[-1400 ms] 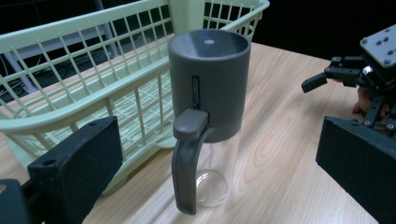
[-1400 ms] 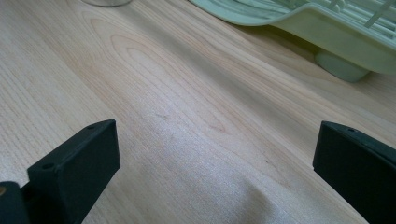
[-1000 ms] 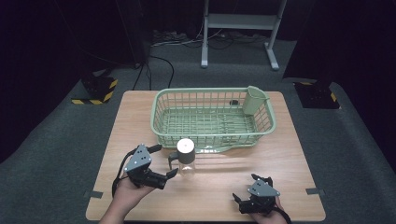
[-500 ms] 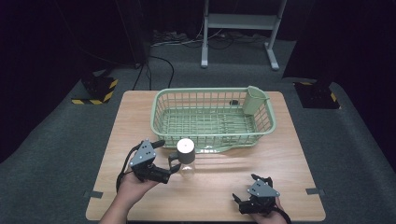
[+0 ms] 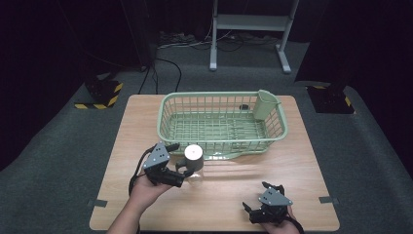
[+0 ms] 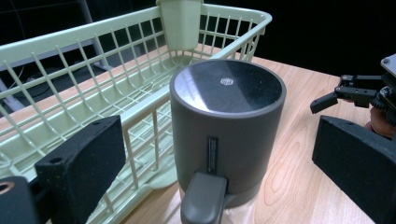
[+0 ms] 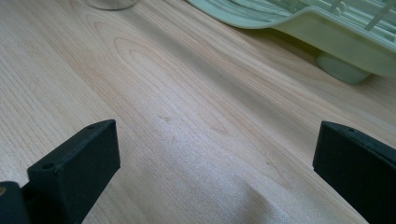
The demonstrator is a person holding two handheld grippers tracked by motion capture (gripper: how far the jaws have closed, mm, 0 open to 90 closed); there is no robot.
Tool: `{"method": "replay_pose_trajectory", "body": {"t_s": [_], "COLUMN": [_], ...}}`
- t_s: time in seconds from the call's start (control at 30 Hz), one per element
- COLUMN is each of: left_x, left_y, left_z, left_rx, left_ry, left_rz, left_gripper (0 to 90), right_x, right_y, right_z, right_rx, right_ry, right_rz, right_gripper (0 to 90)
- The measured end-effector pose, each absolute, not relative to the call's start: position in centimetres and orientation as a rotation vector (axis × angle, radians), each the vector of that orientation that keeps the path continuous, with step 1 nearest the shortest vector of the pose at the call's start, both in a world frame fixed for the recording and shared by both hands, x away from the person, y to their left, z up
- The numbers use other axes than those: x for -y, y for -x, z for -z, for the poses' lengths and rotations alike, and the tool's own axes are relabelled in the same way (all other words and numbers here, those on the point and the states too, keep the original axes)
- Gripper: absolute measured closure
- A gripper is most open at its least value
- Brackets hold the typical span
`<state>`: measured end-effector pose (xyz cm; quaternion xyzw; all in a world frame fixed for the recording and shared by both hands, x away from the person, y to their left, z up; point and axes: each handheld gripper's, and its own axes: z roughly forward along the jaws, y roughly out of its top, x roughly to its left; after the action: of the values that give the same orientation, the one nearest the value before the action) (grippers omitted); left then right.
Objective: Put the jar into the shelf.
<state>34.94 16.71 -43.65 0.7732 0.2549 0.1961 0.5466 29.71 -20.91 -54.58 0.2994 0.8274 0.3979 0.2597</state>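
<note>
A dark grey cylindrical container (image 5: 193, 157) with a flat top and a side handle stands on the wooden table (image 5: 292, 165), just in front of a pale green wire basket (image 5: 221, 95). My left gripper (image 5: 176, 165) is open, its jaws on either side of the container (image 6: 229, 121), with the handle (image 6: 203, 198) pointing toward it. The jaws are not touching the container. My right gripper (image 5: 255, 197) rests open near the table's front edge with nothing between its fingers (image 7: 74, 163). It also appears in the left gripper view (image 6: 350, 93).
The basket (image 6: 70, 37) carries a small green cutlery cup (image 5: 265, 104) at its back right corner and lies close behind the container. Its raised foot (image 7: 338, 67) shows ahead of the right gripper. Bare tabletop (image 7: 187, 116) lies between the two grippers.
My left gripper has slid right and forward toward the grey container, so its open jaws now flank it. The right gripper and the container have stayed put.
</note>
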Motion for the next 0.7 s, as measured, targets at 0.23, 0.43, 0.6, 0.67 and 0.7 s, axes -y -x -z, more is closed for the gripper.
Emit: {"method": "replay_pose_trajectory", "body": {"t_s": [0.23,0.43,0.6,0.67,0.7], "left_x": [-16.1,-15.6,-15.2,-15.1,-15.1], "left_y": [-35.5,-36.0,-36.3,-36.4,-36.5], "left_z": [43.7,44.0,44.2,44.3,44.3], "left_rx": [-0.582,-0.565,-0.560,-0.561,-0.564], "left_ry": [-1.827,-1.823,-1.816,-1.814,-1.813], "left_rz": [-0.447,-0.423,-0.401,-0.398,-0.398], "left_gripper": [6.8,10.8,17.0,19.1,20.3], "right_x": [20.9,21.0,21.0,21.0,21.0], "right_y": [-29.7,-29.7,-29.7,-29.7,-29.7], "right_z": [54.6,54.6,54.6,54.6,54.6], "right_rx": [-2.242,-2.242,-2.242,-2.242,-2.242], "right_ry": [-0.810,-0.808,-0.811,-0.811,-0.810], "right_rz": [-1.082,-1.085,-1.089,-1.090,-1.090], "right_gripper": [0.3,0.3,0.4,0.3,0.3]}}
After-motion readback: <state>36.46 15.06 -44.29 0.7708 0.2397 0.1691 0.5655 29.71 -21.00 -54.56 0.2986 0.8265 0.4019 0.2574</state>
